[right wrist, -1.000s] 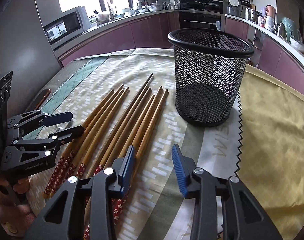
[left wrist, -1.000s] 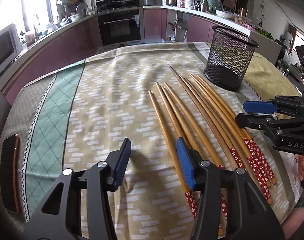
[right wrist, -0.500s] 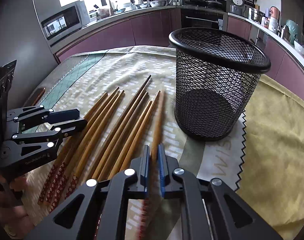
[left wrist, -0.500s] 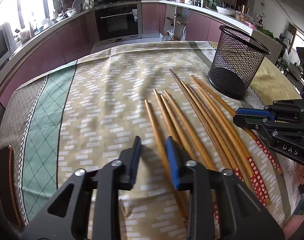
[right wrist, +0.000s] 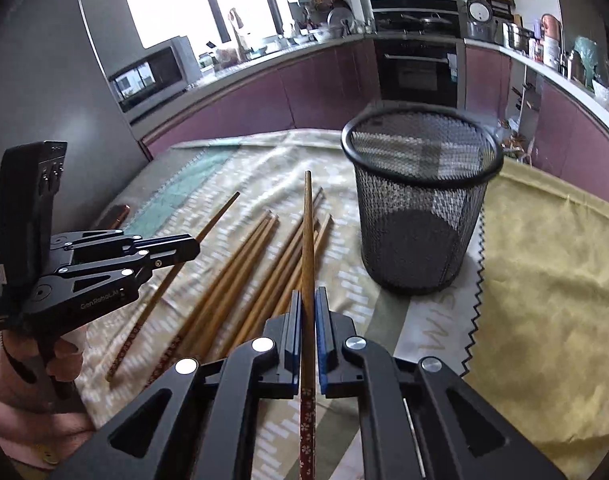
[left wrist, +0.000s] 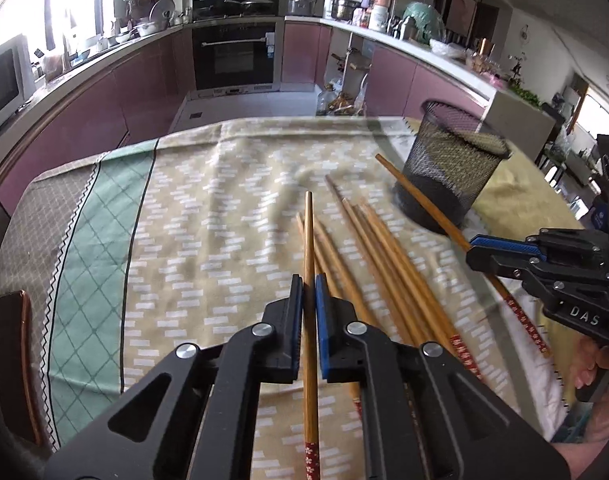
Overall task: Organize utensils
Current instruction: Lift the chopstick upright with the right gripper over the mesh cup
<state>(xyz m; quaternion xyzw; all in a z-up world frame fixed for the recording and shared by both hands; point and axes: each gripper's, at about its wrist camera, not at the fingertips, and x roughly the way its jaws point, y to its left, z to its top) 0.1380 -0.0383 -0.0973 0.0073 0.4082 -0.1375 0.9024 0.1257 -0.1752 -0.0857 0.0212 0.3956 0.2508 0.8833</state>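
My left gripper (left wrist: 309,304) is shut on a wooden chopstick (left wrist: 309,240) with a red flowered end and holds it above the cloth, tip pointing away. My right gripper (right wrist: 309,316) is shut on another such chopstick (right wrist: 308,232), also lifted, tip pointing toward the left side of the black mesh cup (right wrist: 420,200). Several more chopsticks (left wrist: 384,264) lie side by side on the patterned tablecloth (left wrist: 208,216); they also show in the right wrist view (right wrist: 240,280). The mesh cup (left wrist: 448,176) stands upright at the far right. Each gripper shows in the other's view, the right one (left wrist: 476,254) and the left one (right wrist: 192,246).
A dark brown object (left wrist: 12,360) lies at the table's left edge. The table's far edge drops to the kitchen floor. A yellow cloth (right wrist: 544,280) covers the table to the right of the cup. Purple cabinets and an oven stand behind.
Both grippers closed from open, each on one chopstick, and lifted it off the cloth. The chopsticks now point forward between the jaws.
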